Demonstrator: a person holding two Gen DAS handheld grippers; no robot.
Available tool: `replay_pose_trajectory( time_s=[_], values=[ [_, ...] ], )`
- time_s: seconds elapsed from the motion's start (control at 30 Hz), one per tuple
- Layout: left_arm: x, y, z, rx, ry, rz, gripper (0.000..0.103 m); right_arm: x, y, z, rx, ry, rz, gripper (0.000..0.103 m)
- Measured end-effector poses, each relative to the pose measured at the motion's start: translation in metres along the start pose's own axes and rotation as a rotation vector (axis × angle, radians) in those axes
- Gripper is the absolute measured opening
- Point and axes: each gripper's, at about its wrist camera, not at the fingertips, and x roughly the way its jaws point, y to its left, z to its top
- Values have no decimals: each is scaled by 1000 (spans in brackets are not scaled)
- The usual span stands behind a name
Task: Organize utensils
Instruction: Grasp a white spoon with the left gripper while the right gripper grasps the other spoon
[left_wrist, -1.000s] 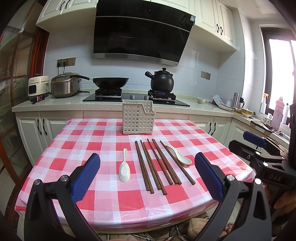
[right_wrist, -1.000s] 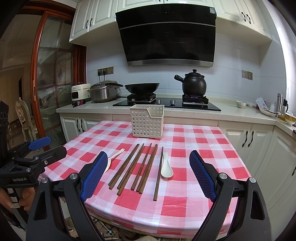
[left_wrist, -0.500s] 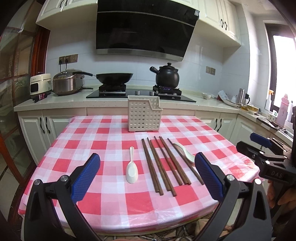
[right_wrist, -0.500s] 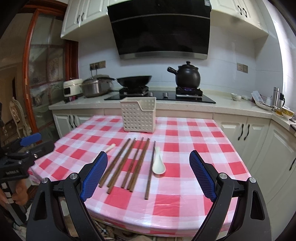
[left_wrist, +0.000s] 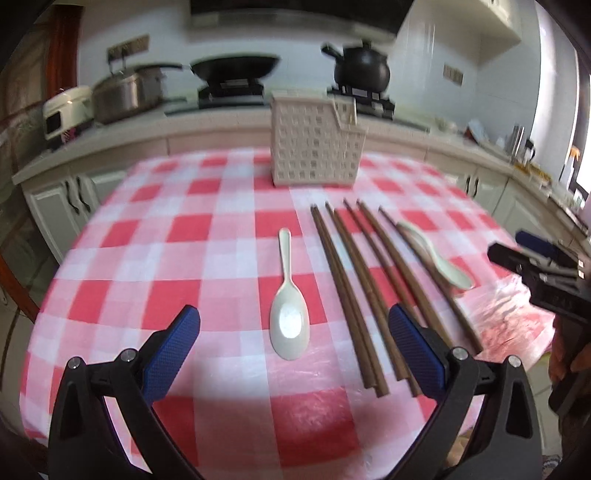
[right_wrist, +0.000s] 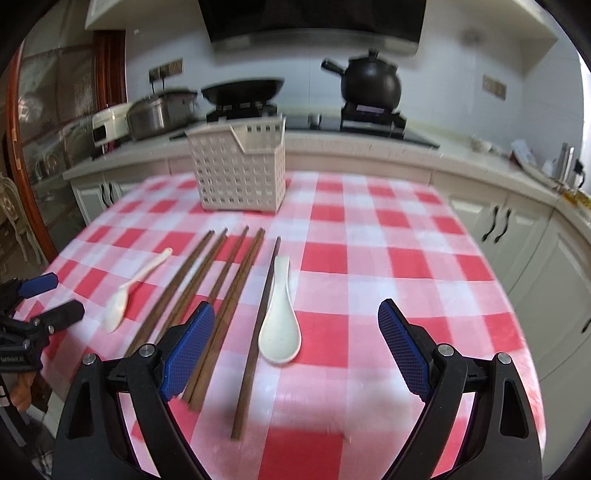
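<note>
Several brown chopsticks (left_wrist: 354, 288) lie side by side on the red-checked tablecloth (left_wrist: 184, 229). A white spoon (left_wrist: 289, 314) lies left of them, between my open left gripper's (left_wrist: 293, 354) fingers. A second white spoon (right_wrist: 280, 317) lies right of the chopsticks (right_wrist: 207, 291), in front of my open right gripper (right_wrist: 295, 350). A white perforated utensil basket (left_wrist: 314, 147) stands upright behind the chopsticks; it also shows in the right wrist view (right_wrist: 240, 170). Both grippers are empty and low over the table's near edge.
Behind the table runs a kitchen counter with a rice cooker (left_wrist: 62, 110), a steel pot (left_wrist: 125, 92), a wok (right_wrist: 242, 88) and a black clay pot (right_wrist: 371, 83) on the hob. White cabinets (right_wrist: 517, 229) stand to the right.
Both grippers have moved forward and tilted down over the table, so the spoons and chopsticks are now much closer. Both stay open. No utensil has moved.
</note>
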Motion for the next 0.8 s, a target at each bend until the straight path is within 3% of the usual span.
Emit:
replay_pose_trajectory(
  time_s=[0.2, 0.5, 0.7, 0.8],
  values=[
    [35, 0, 18, 22, 48, 33, 98, 42, -4, 18, -2, 60, 12, 82],
    [85, 4, 45, 18, 215, 16, 98, 88, -4, 30, -6, 167, 21, 64],
    [108, 8, 53, -30, 276, -48, 91, 106, -3, 30, -13, 215, 51, 55],
    [114, 9, 54, -36, 299, -53, 82, 110, -2, 31, -20, 224, 66, 52]
  ],
)
